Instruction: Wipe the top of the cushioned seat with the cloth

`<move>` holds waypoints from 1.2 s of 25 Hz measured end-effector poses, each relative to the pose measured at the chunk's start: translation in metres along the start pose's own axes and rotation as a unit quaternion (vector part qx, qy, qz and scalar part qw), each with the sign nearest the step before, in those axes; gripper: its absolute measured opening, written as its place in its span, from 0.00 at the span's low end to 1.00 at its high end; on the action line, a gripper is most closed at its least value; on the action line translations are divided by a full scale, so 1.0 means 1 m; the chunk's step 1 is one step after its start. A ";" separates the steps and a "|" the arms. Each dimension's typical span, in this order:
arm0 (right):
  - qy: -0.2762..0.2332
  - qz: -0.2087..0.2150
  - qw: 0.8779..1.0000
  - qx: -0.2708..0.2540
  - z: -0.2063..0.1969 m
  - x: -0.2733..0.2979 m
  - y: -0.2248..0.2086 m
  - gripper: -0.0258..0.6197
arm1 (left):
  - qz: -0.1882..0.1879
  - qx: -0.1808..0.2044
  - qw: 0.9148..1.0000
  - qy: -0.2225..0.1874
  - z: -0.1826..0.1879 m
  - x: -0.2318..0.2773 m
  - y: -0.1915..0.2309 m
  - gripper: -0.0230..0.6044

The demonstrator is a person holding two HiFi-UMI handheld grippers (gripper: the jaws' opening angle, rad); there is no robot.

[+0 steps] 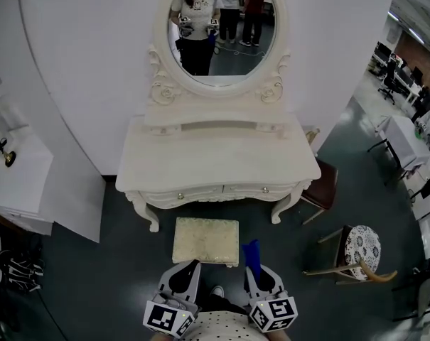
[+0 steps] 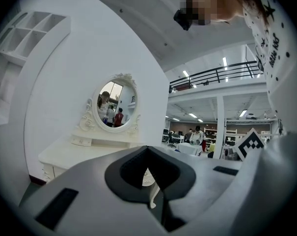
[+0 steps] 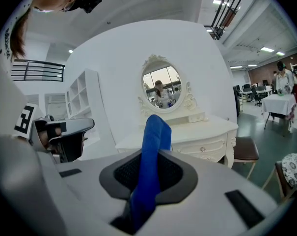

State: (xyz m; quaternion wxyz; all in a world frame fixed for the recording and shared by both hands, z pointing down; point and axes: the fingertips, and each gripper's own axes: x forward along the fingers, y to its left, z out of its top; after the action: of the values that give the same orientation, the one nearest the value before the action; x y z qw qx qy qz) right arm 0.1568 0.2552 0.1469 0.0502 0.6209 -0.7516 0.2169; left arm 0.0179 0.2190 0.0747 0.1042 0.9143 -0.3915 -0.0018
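— Dark floor (image 1: 115, 275), one white bench (image 1: 215, 165), one oval mirror (image 1: 222, 27). Seats?
— One cushioned seat (image 1: 205, 241), before bench. Empty left tongs (image 1: 191, 267) pressed together; right tongs (image 1: 250, 270) pinching one blue cloth (image 1: 251, 251) near seat's corner.

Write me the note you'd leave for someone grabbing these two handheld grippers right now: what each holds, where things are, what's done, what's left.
Left gripper: shut, empty.
Right gripper: shut on the blue cloth, which sticks up from the jaws.
Cushioned seat: in front of the vanity table, just ahead of both grippers.
Done: cloth is in hand.
Left to do: bring the cloth down onto the seat and wipe its top.
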 end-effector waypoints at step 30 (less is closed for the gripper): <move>0.019 -0.097 0.994 0.043 0.004 0.099 0.036 0.14 | -0.032 -0.020 0.999 0.029 0.013 0.053 0.155 0.03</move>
State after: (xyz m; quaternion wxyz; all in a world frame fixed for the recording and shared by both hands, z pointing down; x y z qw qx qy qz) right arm 0.1005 0.1680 0.1678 0.0581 0.6883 -0.6766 0.2551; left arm -0.0576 0.0746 0.0956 0.1336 0.9238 -0.3586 0.0139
